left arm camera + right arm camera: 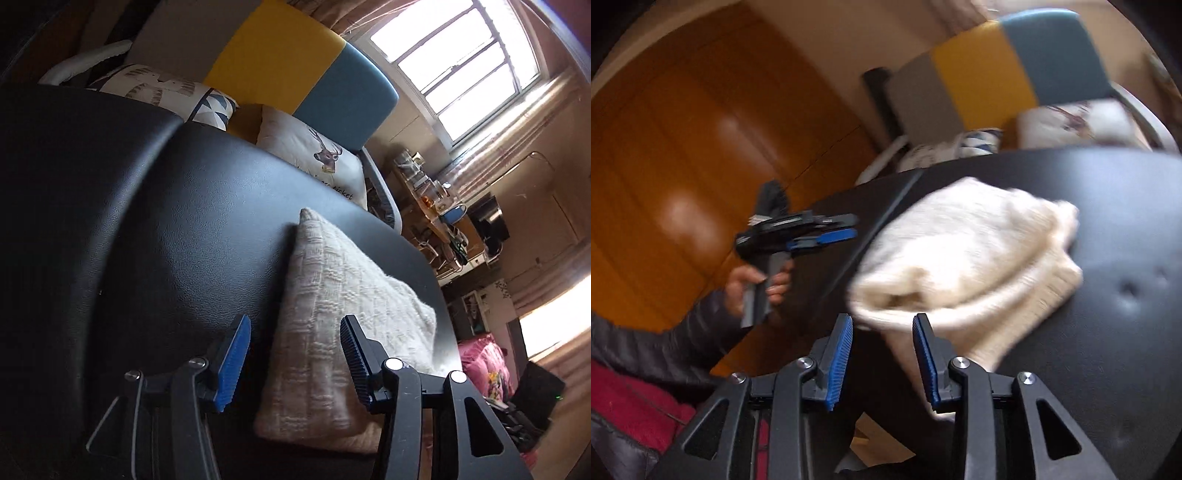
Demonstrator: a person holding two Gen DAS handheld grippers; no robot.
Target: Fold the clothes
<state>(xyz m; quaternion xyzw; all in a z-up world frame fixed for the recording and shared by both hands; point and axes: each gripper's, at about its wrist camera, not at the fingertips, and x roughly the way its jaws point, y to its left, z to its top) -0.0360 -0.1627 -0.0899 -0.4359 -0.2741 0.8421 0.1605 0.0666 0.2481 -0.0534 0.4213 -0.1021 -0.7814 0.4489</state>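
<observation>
On the black table [184, 221] lies the cream sweater [340, 314], folded into a thick bundle. The left claw [295, 365] and the right claw [882, 358] both hang spread and hold nothing. The fold looks about done, so next a claw must pat it flat.

One line of print can be read — the word "ticket", in dark script along the lower edge of the white deer cushion [314, 155]; the letters before it are too distorted to read.
</observation>
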